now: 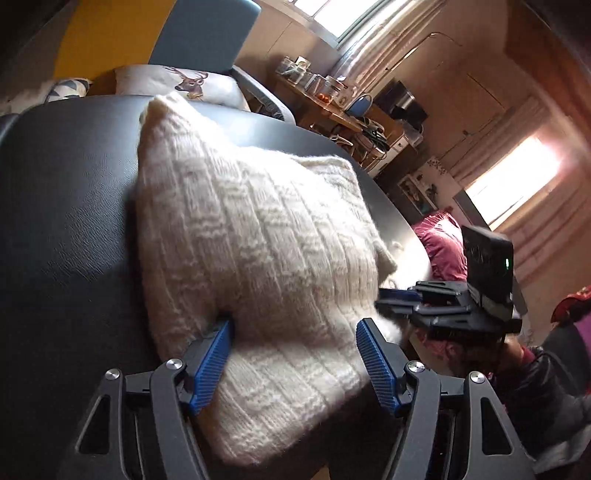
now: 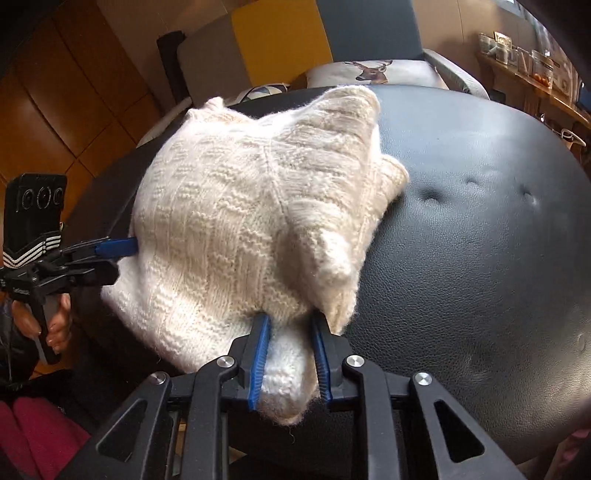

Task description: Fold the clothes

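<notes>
A cream knitted sweater (image 1: 258,236), folded into a thick bundle, lies on a black leather surface (image 1: 66,221). It also shows in the right wrist view (image 2: 236,229). My left gripper (image 1: 295,325) is open, with its blue fingers on either side of the bundle's near edge. It shows from the side in the right wrist view (image 2: 118,254). My right gripper (image 2: 290,321) has its blue fingers partly closed around a thick fold of the sweater's near corner. It shows at the bundle's right edge in the left wrist view (image 1: 397,301).
The black leather surface (image 2: 480,229) has bare room to the right of the sweater. A deer-print cushion (image 1: 184,83) and a blue chair (image 1: 207,33) stand behind it. A cluttered wooden shelf (image 1: 332,107) is at the back right. Pink fabric (image 1: 443,243) lies beyond the surface's edge.
</notes>
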{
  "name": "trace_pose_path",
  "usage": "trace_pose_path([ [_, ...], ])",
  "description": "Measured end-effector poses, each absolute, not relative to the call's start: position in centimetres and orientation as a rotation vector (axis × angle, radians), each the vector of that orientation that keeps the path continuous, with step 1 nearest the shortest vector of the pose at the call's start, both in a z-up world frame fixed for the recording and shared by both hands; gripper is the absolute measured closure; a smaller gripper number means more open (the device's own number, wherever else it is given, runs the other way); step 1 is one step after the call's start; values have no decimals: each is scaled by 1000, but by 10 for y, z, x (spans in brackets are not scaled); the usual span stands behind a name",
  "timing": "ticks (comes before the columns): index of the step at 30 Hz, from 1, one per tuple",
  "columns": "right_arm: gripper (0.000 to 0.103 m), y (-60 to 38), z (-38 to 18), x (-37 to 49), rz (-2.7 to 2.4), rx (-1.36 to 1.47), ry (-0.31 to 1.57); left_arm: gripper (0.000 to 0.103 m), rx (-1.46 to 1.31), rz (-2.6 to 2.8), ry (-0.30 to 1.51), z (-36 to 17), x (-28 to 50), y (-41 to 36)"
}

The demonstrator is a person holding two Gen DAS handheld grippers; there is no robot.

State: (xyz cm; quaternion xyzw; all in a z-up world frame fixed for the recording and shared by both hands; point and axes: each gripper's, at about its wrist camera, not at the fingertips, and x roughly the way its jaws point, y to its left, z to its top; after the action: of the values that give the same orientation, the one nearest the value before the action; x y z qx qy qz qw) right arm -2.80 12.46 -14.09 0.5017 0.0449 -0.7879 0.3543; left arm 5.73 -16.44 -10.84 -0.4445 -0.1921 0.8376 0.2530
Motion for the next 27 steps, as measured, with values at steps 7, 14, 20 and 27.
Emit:
trace_pose_path([
  [7,64,166,-110,-36,-2047,1220,-259,29,-1110,2229,-859,-95,70,-217],
  [14,0,200,-116,-80,-1913,1286,-653,13,-1112,2237,-1075,-96,44,-274],
  [20,0,186,-142,-110,-1799,1424,-693,10,-1255,2172,-1108,-116,6,-270],
  [27,5,160,-173,-128,-1669,1554,-700,10,-1346,2117,-1047,-127,-13,-253],
])
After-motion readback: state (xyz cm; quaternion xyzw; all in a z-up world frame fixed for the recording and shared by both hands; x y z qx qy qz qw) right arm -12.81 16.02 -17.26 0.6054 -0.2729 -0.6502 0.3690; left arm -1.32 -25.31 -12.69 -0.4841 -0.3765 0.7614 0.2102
